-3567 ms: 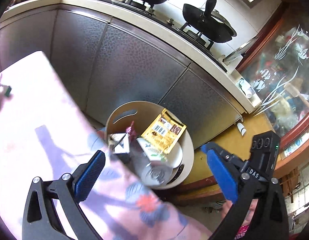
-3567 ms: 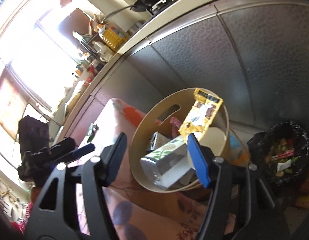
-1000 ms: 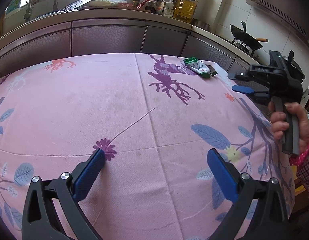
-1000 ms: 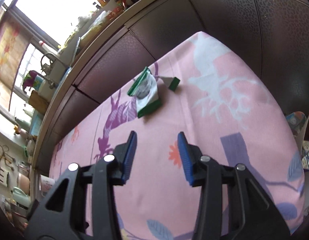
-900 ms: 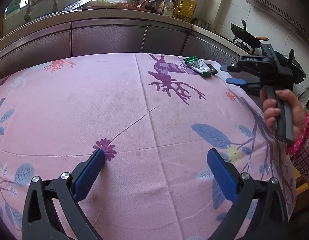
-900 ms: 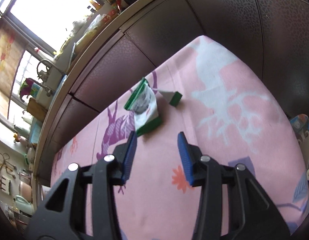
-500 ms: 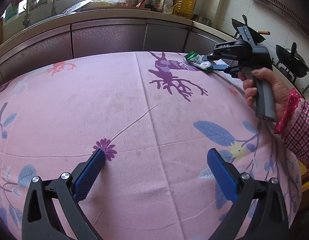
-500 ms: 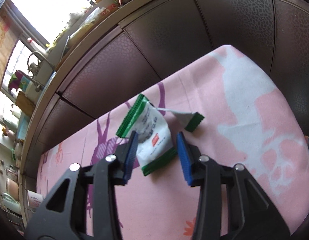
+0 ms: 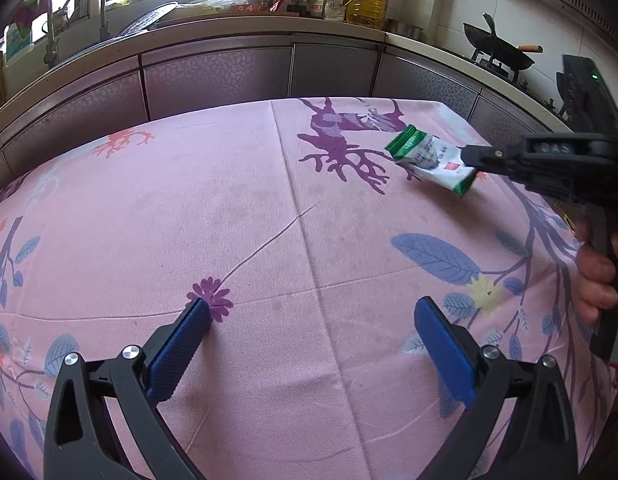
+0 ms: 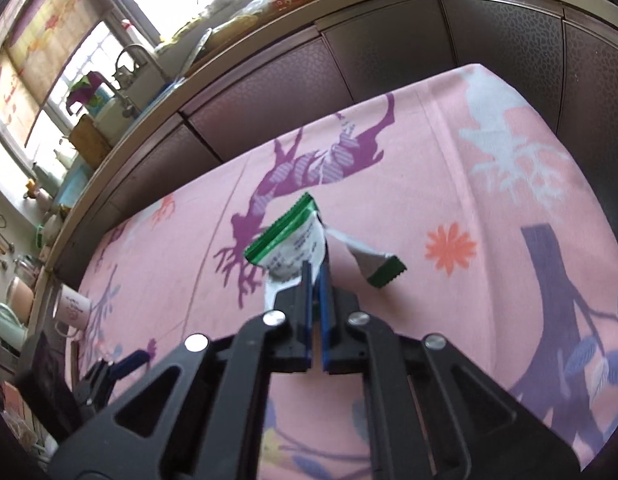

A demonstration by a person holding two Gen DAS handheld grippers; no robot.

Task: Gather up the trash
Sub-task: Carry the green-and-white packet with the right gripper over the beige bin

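Right gripper [image 10: 317, 280]: jaws clamped on the green-and-white snack wrapper [image 10: 291, 246], held above the pink floral tablecloth [image 10: 449, 184].
Left gripper [image 9: 311, 344]: jaws spread wide, holding nothing, low over the cloth.

Right hand-held gripper [image 9: 471, 156] body: raised letters, apparently "DAS".
Green-and-white wrapper [image 9: 431, 159]: small dark print and a red mark, too blurred to read.

Lower edge of wrapper [image 10: 293, 246] hidden between right gripper [image 10: 317, 276] pads. Printed text illegible. Holding hand [image 9: 597, 276] cut off at frame edge.
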